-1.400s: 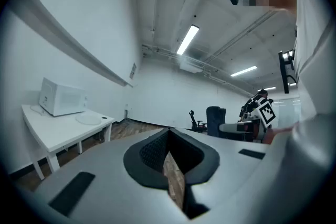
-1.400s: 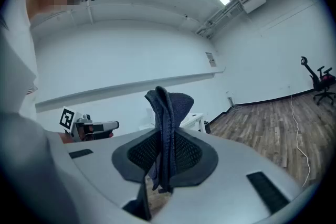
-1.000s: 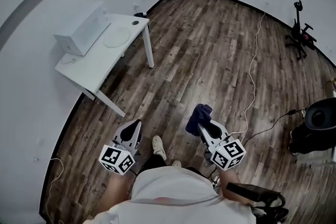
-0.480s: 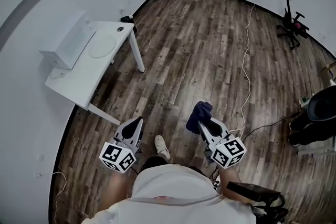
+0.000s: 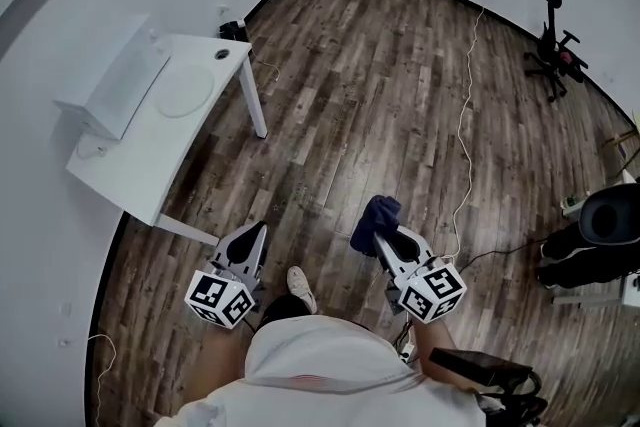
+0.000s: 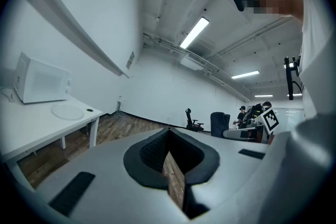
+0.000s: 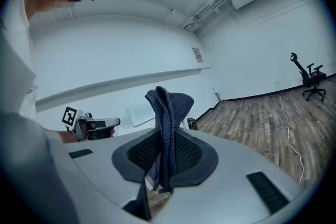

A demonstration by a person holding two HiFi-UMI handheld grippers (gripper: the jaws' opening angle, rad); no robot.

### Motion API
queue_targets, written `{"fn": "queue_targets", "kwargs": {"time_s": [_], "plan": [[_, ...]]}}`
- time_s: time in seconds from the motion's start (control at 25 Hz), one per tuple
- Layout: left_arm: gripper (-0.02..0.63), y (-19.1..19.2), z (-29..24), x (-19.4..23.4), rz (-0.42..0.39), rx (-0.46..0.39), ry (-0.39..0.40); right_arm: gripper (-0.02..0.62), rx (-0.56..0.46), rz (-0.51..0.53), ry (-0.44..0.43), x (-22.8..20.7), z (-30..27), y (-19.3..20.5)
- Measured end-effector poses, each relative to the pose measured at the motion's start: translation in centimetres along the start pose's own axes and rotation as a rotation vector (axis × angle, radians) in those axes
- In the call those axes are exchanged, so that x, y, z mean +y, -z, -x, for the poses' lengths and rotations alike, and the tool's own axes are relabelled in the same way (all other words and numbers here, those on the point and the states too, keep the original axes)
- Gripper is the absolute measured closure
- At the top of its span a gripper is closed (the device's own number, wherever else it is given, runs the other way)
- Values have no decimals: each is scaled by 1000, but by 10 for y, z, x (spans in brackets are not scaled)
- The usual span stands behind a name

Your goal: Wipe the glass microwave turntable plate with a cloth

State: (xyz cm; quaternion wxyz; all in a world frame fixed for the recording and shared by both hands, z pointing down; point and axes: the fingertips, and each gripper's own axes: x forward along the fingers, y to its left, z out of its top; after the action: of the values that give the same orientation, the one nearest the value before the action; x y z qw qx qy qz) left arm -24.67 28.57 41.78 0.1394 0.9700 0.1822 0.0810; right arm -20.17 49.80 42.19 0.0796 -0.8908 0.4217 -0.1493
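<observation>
**Wiping not begun: cloth in gripper, plate well away**

Status: no wiping is happening yet. The glass turntable plate point(image 5: 186, 91) is lying flat on the white worktop point(image 5: 150, 165) in the upper left of the head view. It is sitting just beside the microwave point(image 5: 108, 95) and well apart from both grippers. Nothing is touching it. By my reading, the whole wipe is waiting to be done, and the approach to the worktop too.

Right gripper point(image 5: 383, 237), lower centre-right: the jaws are clamping a dark blue cloth point(image 5: 376, 218), which is standing up in folds from between them (the grip is looking secure in the right gripper view).

Left gripper point(image 5: 254, 237), lower centre-left: the jaws are sitting together with only a thin slit showing and nothing between them.
</observation>
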Motion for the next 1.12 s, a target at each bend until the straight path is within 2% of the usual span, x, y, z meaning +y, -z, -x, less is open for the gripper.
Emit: {"fn": "queue_targets", "kwargs": {"time_s": [0.32, 0.6, 0.84, 1.12], "plan": [[595, -29, -34, 77, 41, -1, 4, 532, 12, 36, -27, 4, -96, -39], [597, -48, -46, 125, 56, -7, -26, 532, 36, 31, -51, 7, -151, -47], [597, -52, -65, 149, 58, 0, -55, 532, 48, 35, -86, -9, -189, -56], [596, -75, -102, 194, 43, -19, -138, 532, 38, 34, -150, -45, -256, -82]]}}
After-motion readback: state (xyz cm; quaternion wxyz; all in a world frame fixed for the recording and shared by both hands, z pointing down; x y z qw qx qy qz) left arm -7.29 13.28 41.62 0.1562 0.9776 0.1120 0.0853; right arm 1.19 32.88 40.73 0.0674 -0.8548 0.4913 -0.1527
